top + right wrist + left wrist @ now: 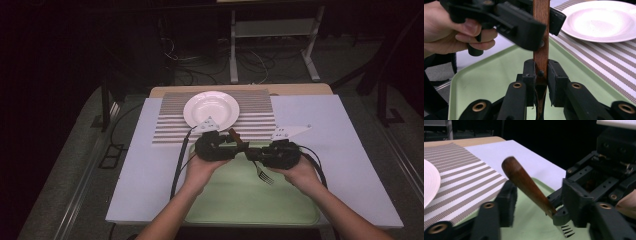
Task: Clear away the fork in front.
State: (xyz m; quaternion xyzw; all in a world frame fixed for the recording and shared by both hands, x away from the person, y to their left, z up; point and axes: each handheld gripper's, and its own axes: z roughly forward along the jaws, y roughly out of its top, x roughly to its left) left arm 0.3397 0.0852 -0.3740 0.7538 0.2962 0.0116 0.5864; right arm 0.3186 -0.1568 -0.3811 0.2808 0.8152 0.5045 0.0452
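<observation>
High view: one fork (260, 170); one plate (211, 109); one tray (250, 200).

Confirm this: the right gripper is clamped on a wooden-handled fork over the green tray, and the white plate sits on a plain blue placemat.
Wrong on the placemat: the high view shows it striped, brown and white, not plain blue. The rest stands: right gripper, fork, tray, plate.

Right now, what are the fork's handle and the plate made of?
Fork handle: looks like wood, reddish-brown with a smooth sheen and a rivet. Plate: probably ceramic, plain white and glossy, though it could be plastic.
</observation>
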